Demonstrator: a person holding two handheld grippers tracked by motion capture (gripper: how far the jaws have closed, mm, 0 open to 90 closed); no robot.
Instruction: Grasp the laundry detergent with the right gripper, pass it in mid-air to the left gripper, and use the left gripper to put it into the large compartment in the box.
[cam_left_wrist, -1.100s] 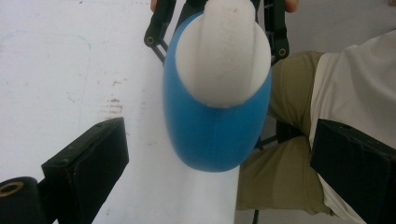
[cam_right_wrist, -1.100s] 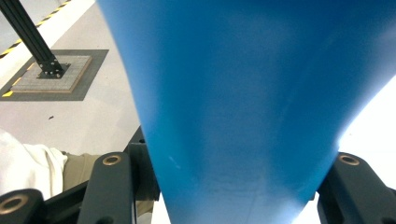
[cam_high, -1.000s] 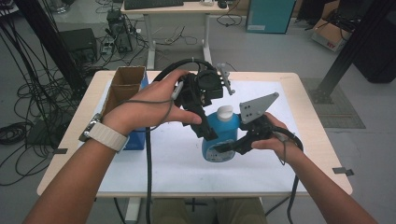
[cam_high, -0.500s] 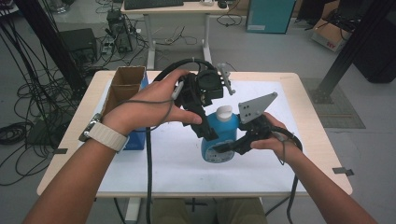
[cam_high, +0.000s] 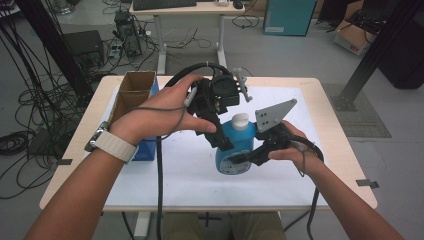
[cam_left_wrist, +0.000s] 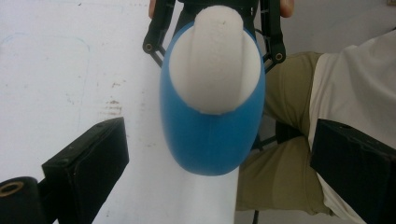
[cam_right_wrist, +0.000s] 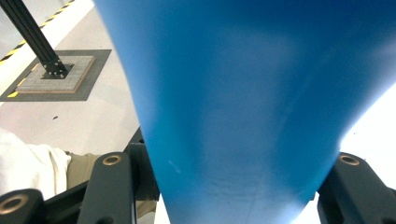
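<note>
A blue bottle (cam_high: 239, 150) with a white cap (cam_high: 240, 120) stands upright above the white mat (cam_high: 185, 175) at mid-table. My right gripper (cam_high: 244, 159) comes in from the right and is shut on the bottle's lower body; in the right gripper view the blue bottle (cam_right_wrist: 243, 93) fills the space between its jaws. My left gripper (cam_high: 224, 136) reaches down from above. In the left gripper view I look down on the white cap (cam_left_wrist: 215, 65) and blue bottle (cam_left_wrist: 212, 140), with the left gripper (cam_left_wrist: 219, 140) open and its jaws standing wide on either side, clear of the bottle.
An open cardboard box (cam_high: 132, 92) stands at the table's left, with a blue box (cam_high: 146, 150) in front of it. The wooden table (cam_high: 345, 165) shows bare wood around the mat. Black cables trail from both grippers toward the near edge.
</note>
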